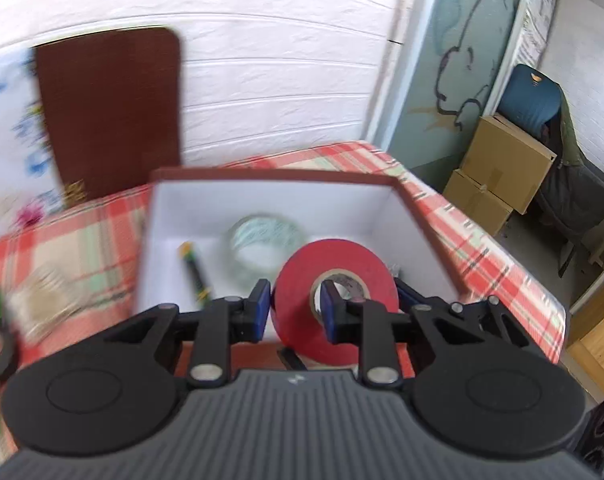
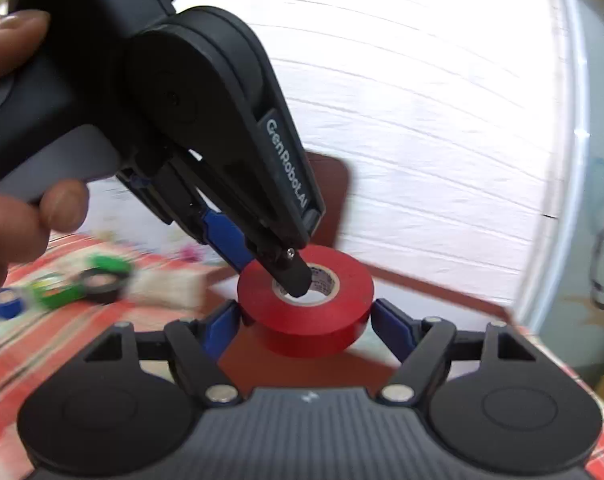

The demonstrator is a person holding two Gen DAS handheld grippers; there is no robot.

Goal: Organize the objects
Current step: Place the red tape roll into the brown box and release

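Right wrist: hand-held gripper (image 2: 275,270) reads "GenRobotAI".

White wall (image 1: 285,92) of horizontal embossed panels behind the tabletop's far edge, brightly and evenly lit. Tabletop (image 1: 478,256) covered by a red, green and cream plaid cloth. Dark brown board (image 1: 109,112) with rounded corners, upright against the wall at the far left edge. Pale blue-green panel (image 1: 458,64) with a dark-outlined cartoon drawing, beyond the far right corner. Stacked cardboard boxes (image 1: 498,168) on the floor past the right edge. Blue chair (image 1: 532,100) behind the boxes, dark garment (image 1: 574,184) draped over it. Light floor (image 1: 542,248) beside the boxes; wooden surface (image 1: 594,344) lower right.
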